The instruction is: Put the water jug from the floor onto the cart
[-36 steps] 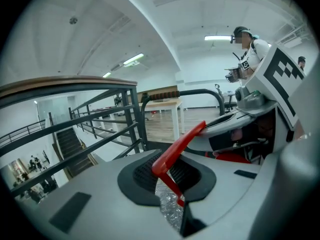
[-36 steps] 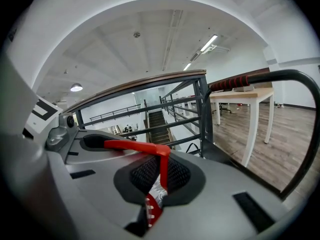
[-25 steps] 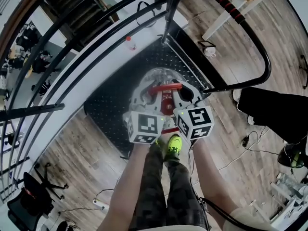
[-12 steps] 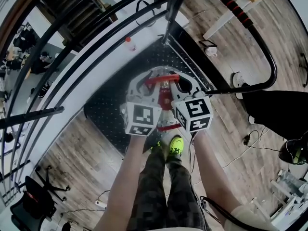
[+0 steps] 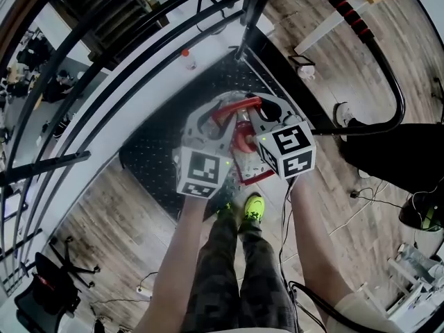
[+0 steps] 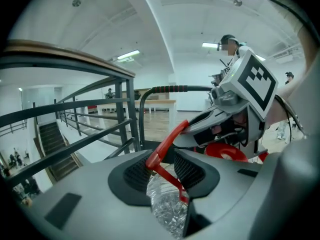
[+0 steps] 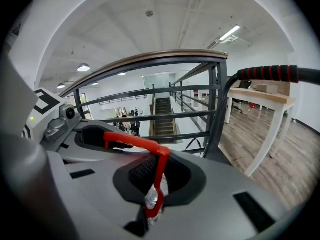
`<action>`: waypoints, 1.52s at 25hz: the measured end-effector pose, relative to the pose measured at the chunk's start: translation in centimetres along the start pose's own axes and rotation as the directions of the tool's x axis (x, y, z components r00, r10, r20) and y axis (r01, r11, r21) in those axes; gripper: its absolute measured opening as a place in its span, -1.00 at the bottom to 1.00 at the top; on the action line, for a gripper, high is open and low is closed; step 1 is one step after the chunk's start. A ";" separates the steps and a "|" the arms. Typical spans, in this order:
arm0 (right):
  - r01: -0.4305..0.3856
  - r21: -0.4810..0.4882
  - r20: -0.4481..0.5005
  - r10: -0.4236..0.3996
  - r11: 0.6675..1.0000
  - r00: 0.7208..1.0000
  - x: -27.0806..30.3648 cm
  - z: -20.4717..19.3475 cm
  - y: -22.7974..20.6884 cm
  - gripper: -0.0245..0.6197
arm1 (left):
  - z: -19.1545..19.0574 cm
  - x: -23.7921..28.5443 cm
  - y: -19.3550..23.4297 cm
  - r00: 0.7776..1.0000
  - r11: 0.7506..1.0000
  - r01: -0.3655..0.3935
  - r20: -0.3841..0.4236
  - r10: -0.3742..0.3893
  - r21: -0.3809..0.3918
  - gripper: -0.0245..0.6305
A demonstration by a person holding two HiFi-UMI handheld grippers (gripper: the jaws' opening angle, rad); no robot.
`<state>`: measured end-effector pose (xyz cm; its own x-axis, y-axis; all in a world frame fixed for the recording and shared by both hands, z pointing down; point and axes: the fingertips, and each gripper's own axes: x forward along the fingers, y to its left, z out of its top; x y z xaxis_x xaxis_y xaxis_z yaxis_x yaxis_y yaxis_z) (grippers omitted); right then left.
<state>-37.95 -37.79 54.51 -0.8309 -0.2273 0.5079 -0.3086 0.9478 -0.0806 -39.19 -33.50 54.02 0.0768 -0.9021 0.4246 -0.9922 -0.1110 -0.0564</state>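
Observation:
The clear water jug [image 5: 223, 111] stands on the cart's black studded deck [image 5: 156, 151], its red cap [image 5: 243, 143] towards me. Both grippers meet at its red carry handle [image 5: 237, 107]. My left gripper [image 5: 214, 120] is at the handle's left end. In the left gripper view its jaws [image 6: 165, 171] are opening: the handle [image 6: 167, 140] runs between the pads with a gap, above the jug's crinkled body [image 6: 167, 211]. My right gripper [image 5: 255, 116] is shut on the handle's right end. Its pads [image 7: 157, 176] pinch the red strip [image 7: 161, 166].
The cart's black push bar with a red grip [image 5: 341, 14] arcs over the right side. Black stair railings [image 5: 104, 68] and a white ledge with a small red-capped bottle [image 5: 186, 55] lie beyond the deck. My green shoes [image 5: 251, 210] stand on the wood floor at its near edge.
Both grippers have shifted a little up the picture, over the cart deck, with the jug's handle. The right gripper has rolled and moved to the right, and the red handle now slants.

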 end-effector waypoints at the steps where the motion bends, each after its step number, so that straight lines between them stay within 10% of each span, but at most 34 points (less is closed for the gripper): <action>1: 0.001 0.001 -0.004 -0.001 1.000 1.000 0.0 0.0 -0.1 -0.85 | 0.0 0.0 0.0 1.000 1.000 0.001 0.000 -0.001 -0.003 -0.58; 12: -0.075 0.001 -0.053 0.075 0.997 0.996 2.0 0.4 -0.1 -0.84 | -0.5 0.3 2.2 0.999 0.997 -0.032 -0.017 0.031 -0.064 -0.41; 17: -0.111 0.088 -0.032 0.114 0.990 0.993 2.8 0.9 -0.2 -0.35 | -0.2 0.4 3.3 0.998 0.996 -0.058 -0.007 0.058 -0.069 -0.38; 38: -0.005 0.106 0.090 -0.004 0.994 0.996 0.0 3.1 -1.4 -0.07 | 3.0 0.1 3.8 0.994 0.994 -0.101 0.040 0.103 -0.041 -0.30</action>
<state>-38.96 -39.86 51.97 -0.8676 -0.2507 0.4295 -0.3518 0.9198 -0.1739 -42.65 -35.24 51.18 -0.0215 -0.9247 0.3801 -0.9981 -0.0021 -0.0615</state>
